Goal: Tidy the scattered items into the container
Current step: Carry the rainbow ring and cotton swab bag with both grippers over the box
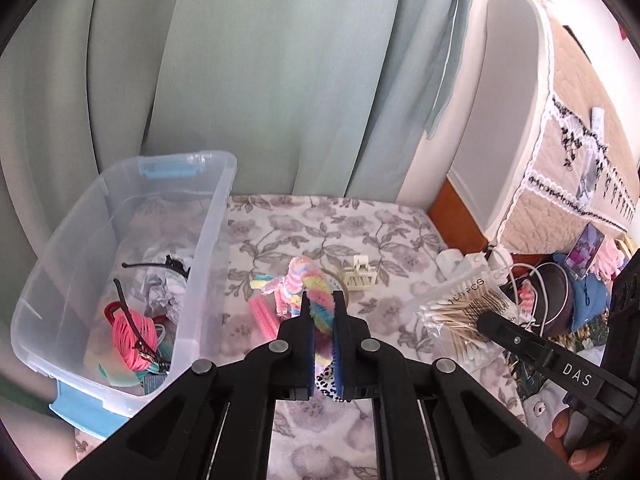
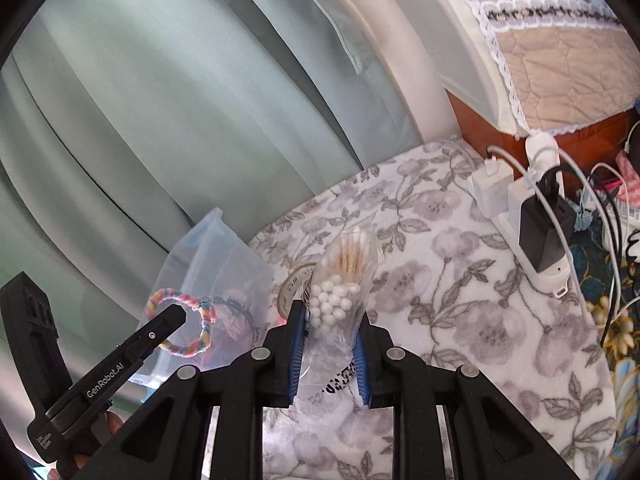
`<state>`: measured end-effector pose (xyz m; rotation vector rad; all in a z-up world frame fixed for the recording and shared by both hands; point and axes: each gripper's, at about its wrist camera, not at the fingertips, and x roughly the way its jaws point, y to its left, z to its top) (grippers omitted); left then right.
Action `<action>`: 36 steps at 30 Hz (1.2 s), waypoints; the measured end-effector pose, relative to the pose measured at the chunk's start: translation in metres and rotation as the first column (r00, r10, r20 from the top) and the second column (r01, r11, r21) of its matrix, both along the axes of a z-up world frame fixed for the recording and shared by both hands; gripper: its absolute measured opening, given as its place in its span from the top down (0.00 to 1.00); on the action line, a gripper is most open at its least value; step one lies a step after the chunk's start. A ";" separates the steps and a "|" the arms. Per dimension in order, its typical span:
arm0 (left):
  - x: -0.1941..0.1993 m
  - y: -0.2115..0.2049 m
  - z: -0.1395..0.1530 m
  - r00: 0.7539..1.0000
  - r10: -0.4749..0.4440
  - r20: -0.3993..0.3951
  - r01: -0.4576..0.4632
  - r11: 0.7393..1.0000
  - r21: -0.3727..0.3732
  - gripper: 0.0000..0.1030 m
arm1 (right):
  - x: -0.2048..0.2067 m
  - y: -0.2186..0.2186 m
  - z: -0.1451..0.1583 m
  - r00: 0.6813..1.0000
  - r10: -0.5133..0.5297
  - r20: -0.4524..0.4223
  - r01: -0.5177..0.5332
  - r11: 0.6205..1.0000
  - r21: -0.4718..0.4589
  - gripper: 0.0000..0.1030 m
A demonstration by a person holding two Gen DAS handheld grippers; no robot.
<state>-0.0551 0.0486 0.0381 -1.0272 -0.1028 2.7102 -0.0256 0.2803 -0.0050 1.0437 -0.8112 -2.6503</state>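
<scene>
My left gripper (image 1: 323, 300) is shut on a pastel rainbow braided ring (image 1: 320, 304) and holds it above the floral blanket, right of the clear plastic bin (image 1: 212, 240). The ring also shows in the right wrist view (image 2: 188, 326). My right gripper (image 2: 330, 316) is shut on a clear bag of cotton swabs (image 2: 344, 280), lifted off the blanket; the bag also shows in the left wrist view (image 1: 460, 316). The bin holds a pink coil (image 1: 132, 336), black hairbands and other small items. A pink comb (image 1: 264, 314), a cream hair claw (image 1: 360, 278) and a leopard-print item (image 1: 328, 380) lie on the blanket.
Green curtains hang behind the bin. A power strip with chargers and cables (image 2: 536, 216) lies at the blanket's right edge. A quilted headboard cover (image 1: 568, 140) and clutter (image 1: 560, 292) are at the right. A roll of tape (image 2: 292, 288) lies near the bin.
</scene>
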 end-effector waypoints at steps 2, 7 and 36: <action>0.007 -0.002 0.014 0.999 -0.006 -0.043 0.007 1.000 0.009 0.94 | 0.008 0.001 0.019 0.999 -0.012 -0.053 0.012 1.000 0.002 0.77; 0.022 -0.014 0.048 0.990 -0.002 -0.143 0.007 0.999 0.034 0.94 | 0.021 -0.006 0.065 0.985 -0.021 -0.173 0.019 1.000 -0.010 0.77; 0.028 -0.154 0.071 0.942 0.258 -0.214 -0.220 0.957 0.189 0.94 | 0.008 -0.169 0.142 0.911 0.296 -0.287 -0.266 0.954 0.139 0.77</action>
